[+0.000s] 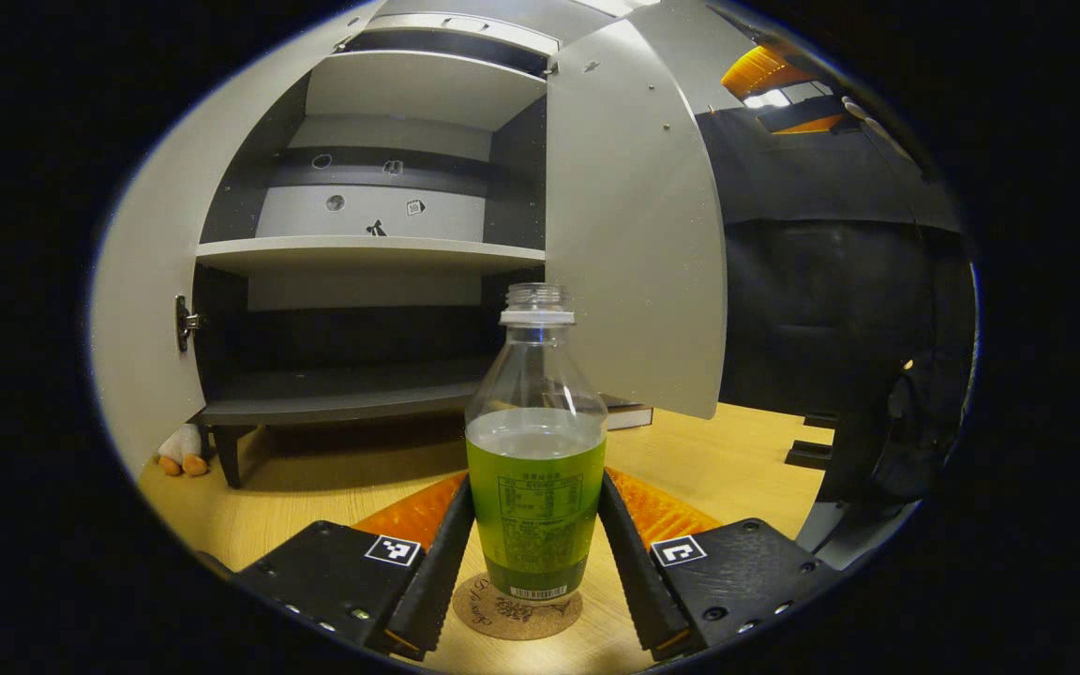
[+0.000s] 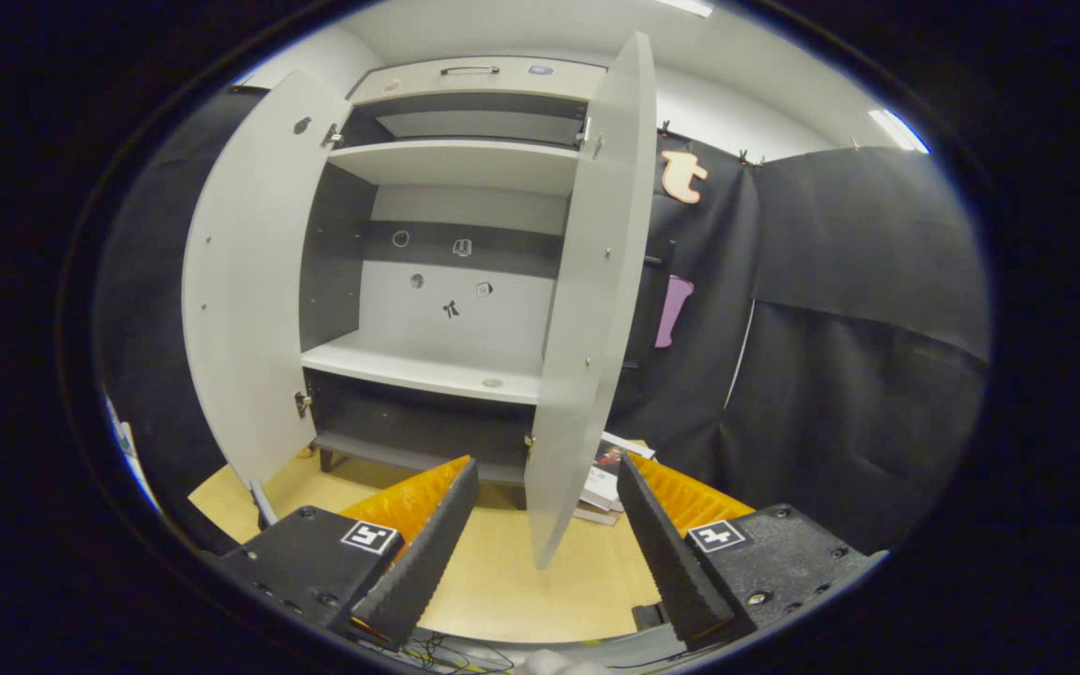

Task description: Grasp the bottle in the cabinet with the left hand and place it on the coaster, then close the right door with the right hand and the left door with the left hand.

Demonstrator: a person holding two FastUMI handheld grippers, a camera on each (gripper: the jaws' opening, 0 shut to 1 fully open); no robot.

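Standing uncapped on the coaster, the bottle is half-full of green liquid.

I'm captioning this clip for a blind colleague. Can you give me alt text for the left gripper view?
A capless bottle half full of green liquid stands on a round cork coaster on the wooden table, between the left gripper's fingers, which flank it closely. Behind it, a grey cabinet stands with both doors open and its shelves bare.
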